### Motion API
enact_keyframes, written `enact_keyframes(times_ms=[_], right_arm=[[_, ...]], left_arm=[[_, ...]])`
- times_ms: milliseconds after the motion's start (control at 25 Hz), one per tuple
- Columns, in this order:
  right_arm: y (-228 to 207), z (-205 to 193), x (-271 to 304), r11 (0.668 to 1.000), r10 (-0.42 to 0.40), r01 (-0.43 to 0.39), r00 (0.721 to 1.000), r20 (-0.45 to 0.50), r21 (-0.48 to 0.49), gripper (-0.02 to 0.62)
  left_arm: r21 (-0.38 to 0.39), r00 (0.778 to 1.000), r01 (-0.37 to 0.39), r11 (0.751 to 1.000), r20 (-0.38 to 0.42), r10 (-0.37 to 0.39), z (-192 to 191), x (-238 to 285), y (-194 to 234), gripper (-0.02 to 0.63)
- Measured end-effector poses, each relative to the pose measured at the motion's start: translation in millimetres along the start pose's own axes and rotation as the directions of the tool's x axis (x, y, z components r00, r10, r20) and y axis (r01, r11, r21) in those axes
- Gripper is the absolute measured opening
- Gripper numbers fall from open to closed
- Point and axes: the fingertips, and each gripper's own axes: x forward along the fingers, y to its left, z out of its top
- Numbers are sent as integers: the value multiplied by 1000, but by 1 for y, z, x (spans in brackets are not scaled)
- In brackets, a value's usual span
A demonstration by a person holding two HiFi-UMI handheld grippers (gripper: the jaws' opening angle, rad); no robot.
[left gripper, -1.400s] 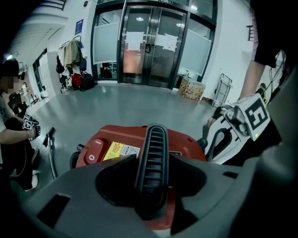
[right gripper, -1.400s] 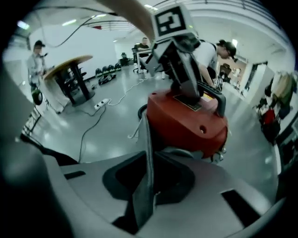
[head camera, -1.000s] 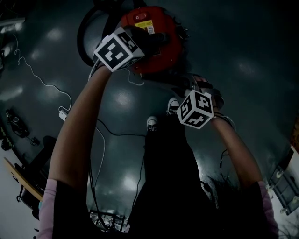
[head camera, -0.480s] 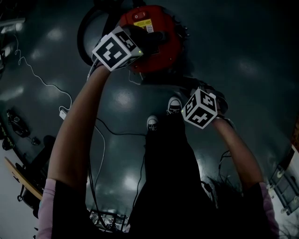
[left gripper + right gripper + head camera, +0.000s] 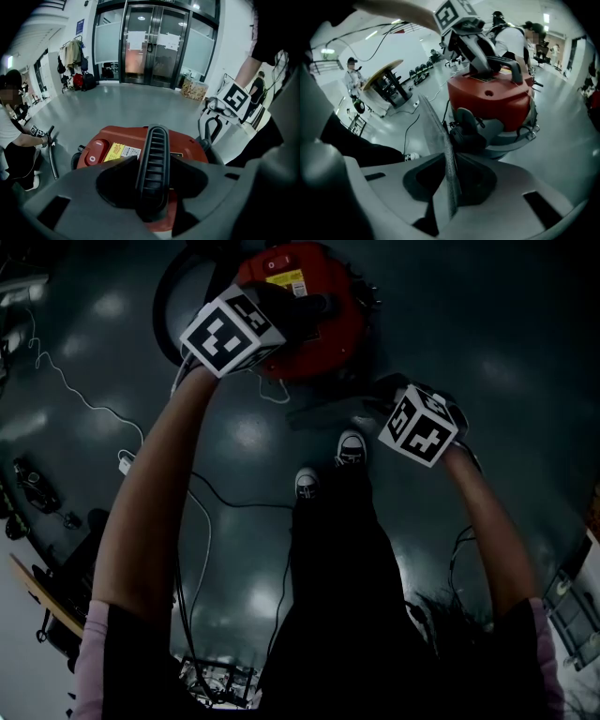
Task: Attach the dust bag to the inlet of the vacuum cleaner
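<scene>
While the left gripper (image 5: 286, 315) is clamped from above on the black ribbed handle (image 5: 153, 164) of the red vacuum cleaner (image 5: 492, 101), with its jaws pressed to either side of that handle, the right gripper (image 5: 451, 180) has just been closing its jaws. They now stand narrow and pinch the dust bag (image 5: 436, 126). The bag shows as a thin grey sheet standing edge-on between the jaws and rising out of them at a tilt toward the cleaner. In the right gripper view the dark port (image 5: 465, 125) on the cleaner's grey lower body lies just beyond the sheet's upper part; whether the two touch cannot be told. The head view shows the cleaner standing on the dark glossy floor (image 5: 506, 352), just ahead of the person's white-toed shoes (image 5: 349, 448), with the right gripper low beside its near edge.
</scene>
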Motion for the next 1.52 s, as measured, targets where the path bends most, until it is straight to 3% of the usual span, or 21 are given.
enact_keyframes(times_ms=[120, 240, 400, 600, 800, 1000, 1120, 1360, 1520], right_arm=[[-2, -2, 1, 997, 28, -29, 999, 17, 77, 67], [4, -4, -3, 999, 37, -38, 999, -39, -2, 78], [5, -20, -7, 999, 20, -23, 994, -105, -26, 170], [0, -41, -18, 999, -1, 5, 995, -102, 35, 173], [3, -39, -32, 990, -26, 31, 999, -37, 138, 173], [7, -25, -54, 964, -60, 46, 997, 48, 260, 173], [15, -14, -73, 934, -107, 69, 990, 91, 350, 173], [54, 24, -127, 872, -193, 72, 960, 204, 485, 172], [93, 58, -167, 843, -234, 62, 937, 261, 535, 172]], left_arm=[[-7, 1000, 9, 1000, -12, -10, 0, 0, -1, 192], [-16, 1000, 17, 1000, -15, -17, 0, 0, -2, 192], [-17, 1000, 20, 1000, -10, -20, 1, 0, -2, 192], [-14, 1000, -6, 1000, 13, 6, 2, 1, 3, 192], [-35, 996, -68, 997, 57, 69, 6, -6, 5, 202], [-114, 978, -73, 991, 187, 93, 33, -47, -2, 201], [-152, 970, -67, 986, 223, 100, 39, -79, -20, 199], [-248, 954, -34, 968, 280, 105, 30, -150, -85, 155], [-268, 944, -39, 963, 305, 123, 24, -202, -131, 119]])
